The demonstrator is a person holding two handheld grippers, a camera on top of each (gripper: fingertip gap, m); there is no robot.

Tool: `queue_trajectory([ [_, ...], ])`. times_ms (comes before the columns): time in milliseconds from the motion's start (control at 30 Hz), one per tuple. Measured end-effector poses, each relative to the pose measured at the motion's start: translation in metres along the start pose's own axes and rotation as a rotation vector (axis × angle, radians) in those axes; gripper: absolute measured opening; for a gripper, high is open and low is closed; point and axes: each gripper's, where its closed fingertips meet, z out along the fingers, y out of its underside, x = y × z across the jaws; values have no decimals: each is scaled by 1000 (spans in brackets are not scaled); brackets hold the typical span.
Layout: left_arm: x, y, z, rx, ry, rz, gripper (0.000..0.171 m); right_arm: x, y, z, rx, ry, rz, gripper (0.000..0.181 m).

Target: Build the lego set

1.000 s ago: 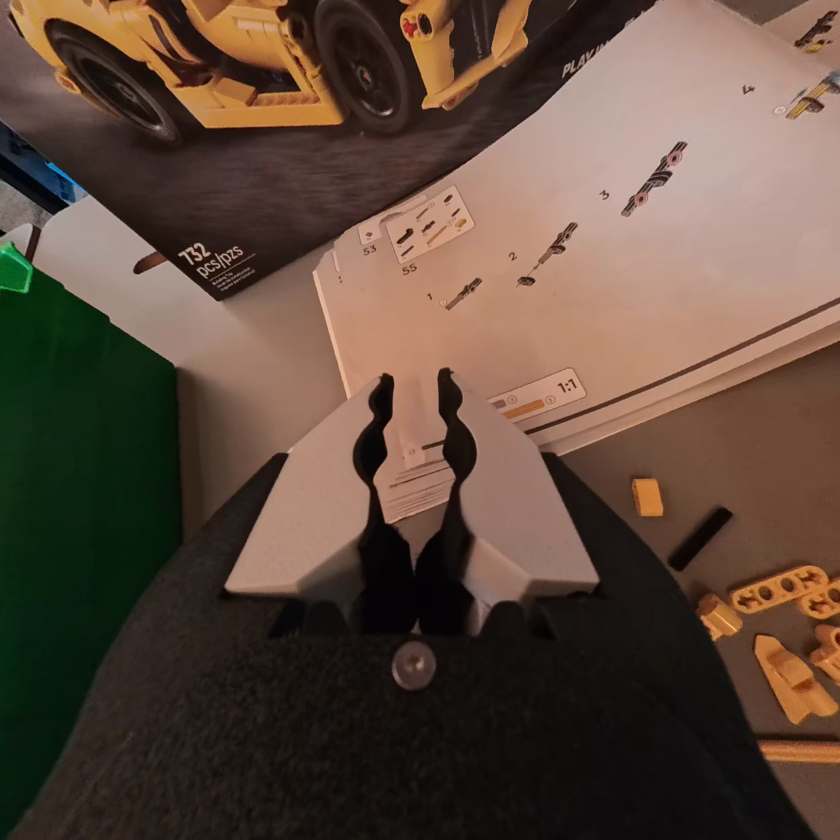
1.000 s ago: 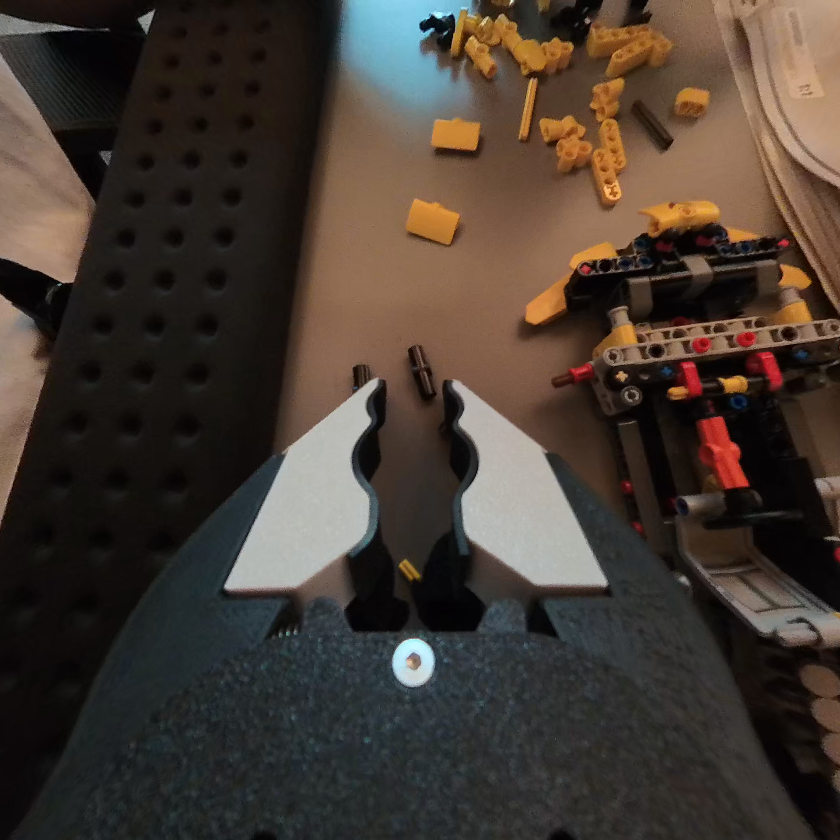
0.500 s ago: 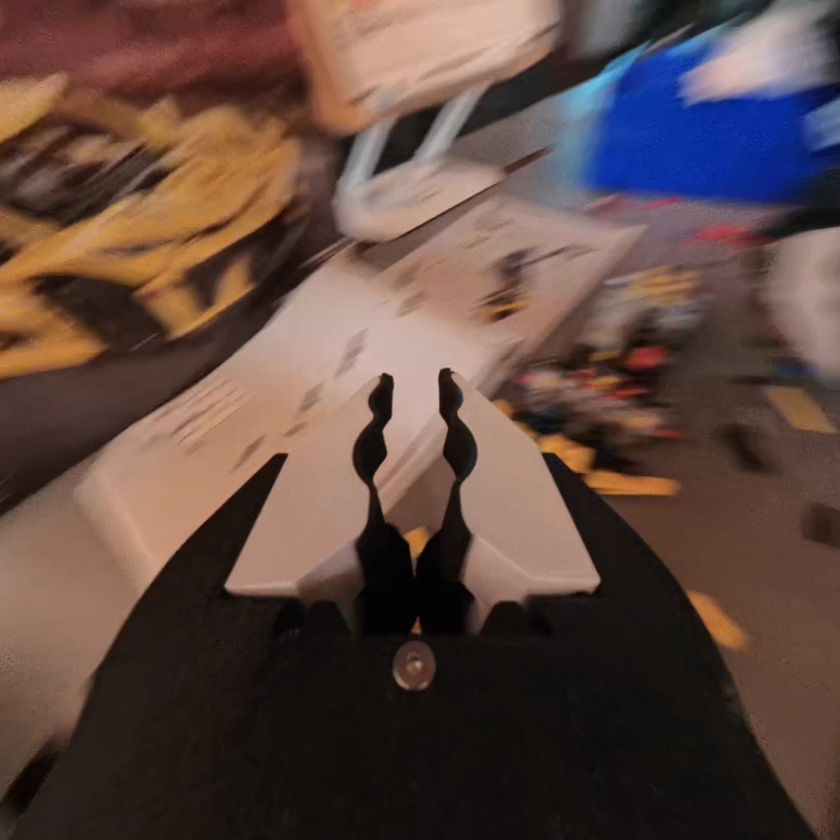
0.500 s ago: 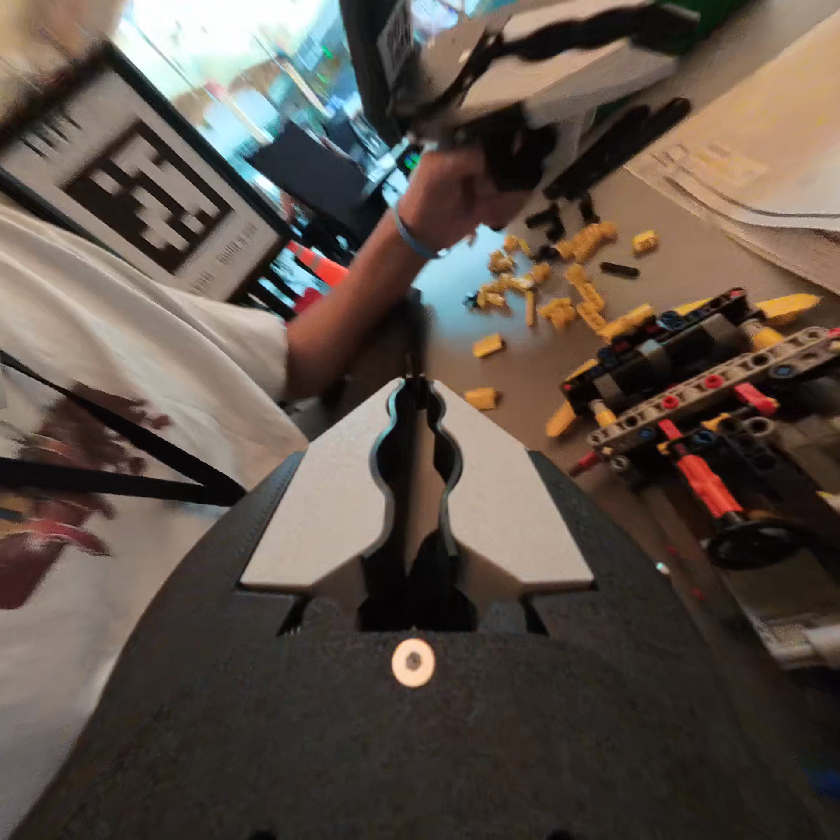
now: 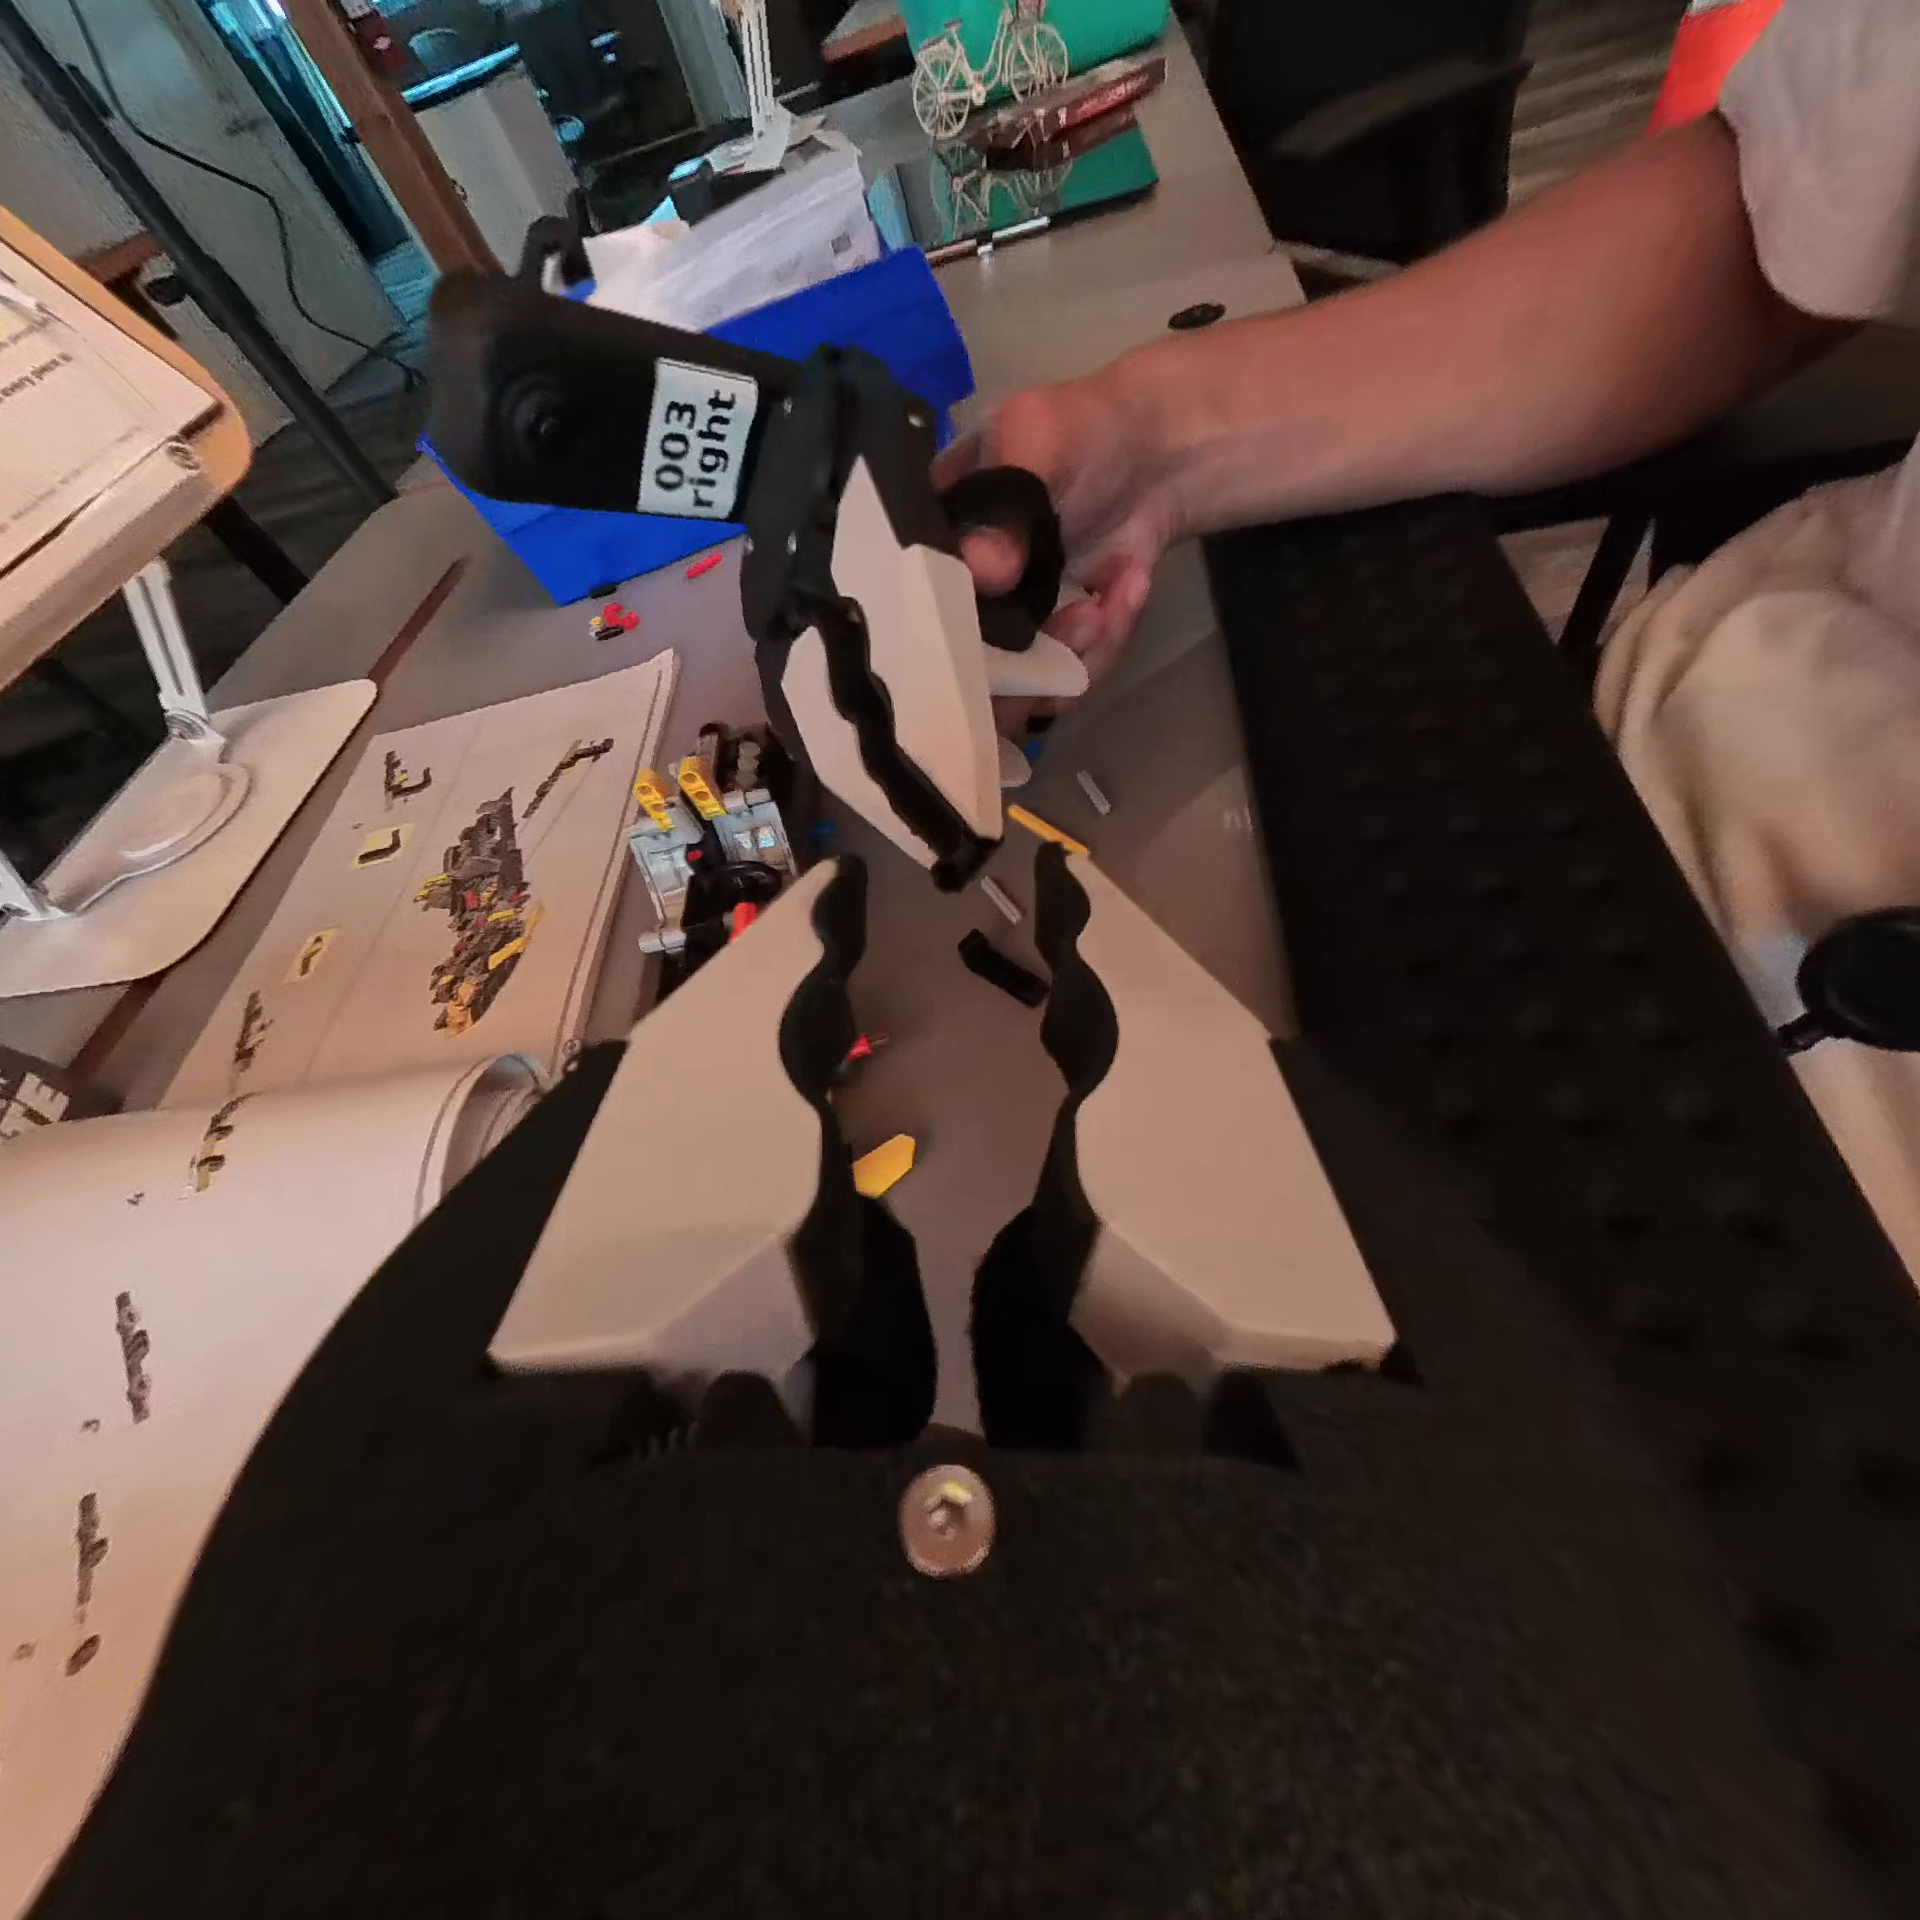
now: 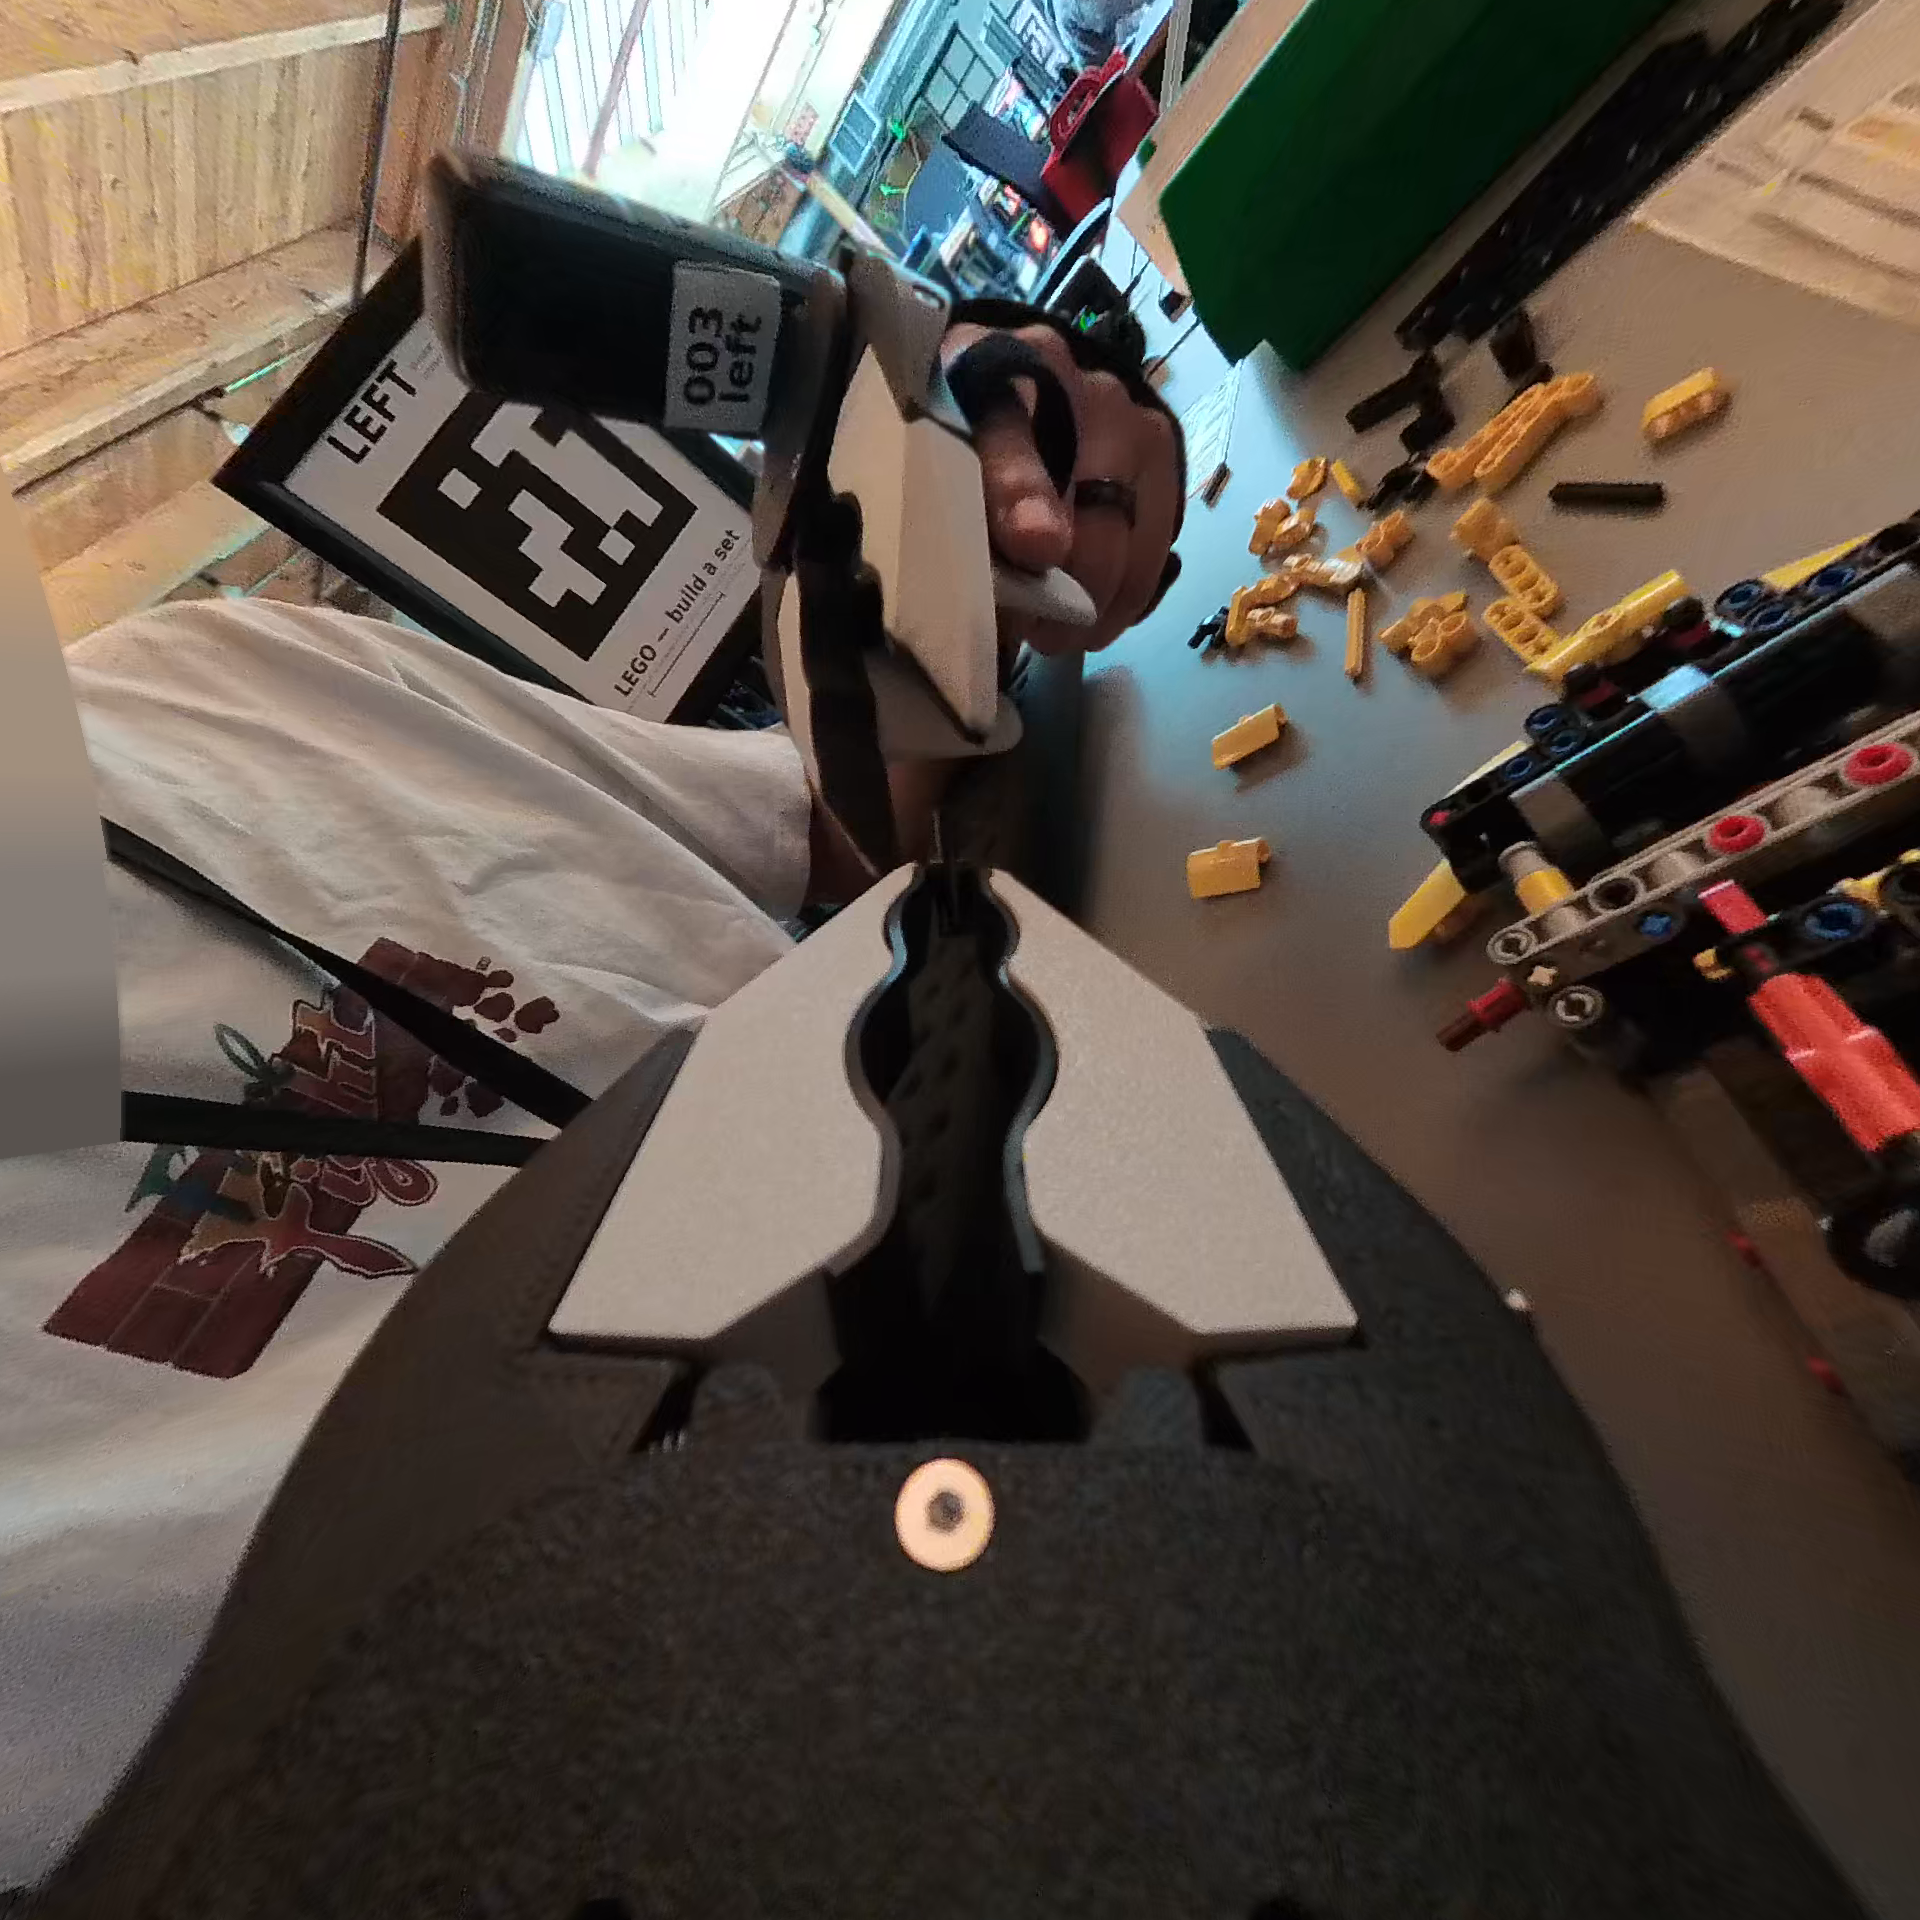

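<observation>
The half-built lego model (image 6: 1704,831), a frame of black, grey, red and yellow beams, sits on the grey desk (image 6: 1299,1039) at the right edge of your right wrist view; in the left wrist view you see it (image 5: 717,842) just beyond your left fingertips, beside the open instruction booklet (image 5: 447,894). Loose yellow pieces (image 6: 1434,561) lie scattered on the desk past the model, with two single yellow bricks (image 6: 1226,868) nearer you. Your left hand-held gripper (image 5: 945,878) hangs above the desk with its jaws apart and nothing between them; through the gap you can see a small black piece (image 5: 1000,966) and a yellow piece (image 5: 883,1164) lying on the desk. Your right hand-held gripper (image 6: 951,883) has its tips drawn close together; something thin and dark shows right at the tips, but you cannot tell whether it is clamped there. Each tool appears in the other's view, raised and tilted, held in your hand (image 5: 1070,499). A green box (image 6: 1382,156) stands at the far end of the desk, and a blue bin (image 5: 831,343) sits behind the booklet.
</observation>
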Motion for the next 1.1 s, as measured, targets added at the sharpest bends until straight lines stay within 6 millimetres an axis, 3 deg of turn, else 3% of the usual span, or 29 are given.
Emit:
queue_trajectory([
  [300,5,8,7,-30,-7,73,6,-4,3,4,-24,-55,56,6],
  [433,3,5,6,-11,-36,106,6,-5,0,3,-8,-61,57,7],
  [567,0,6,9,-12,-64,109,19,-2,4,2,-28,-55,77,7],
  [700,6,5,10,-9,-39,128,7,-2,5,3,-30,-59,78,7],
  [800,0,2,8,4,-74,138,4,-2,-3,0,18,-57,65,7],
  [967,-12,-8,4,52,-157,167,4,-18,-34,-18,210,-138,25,17],
  [1100,-22,-16,-3,95,-215,173,3,-16,-39,-26,274,-163,77,22],
])
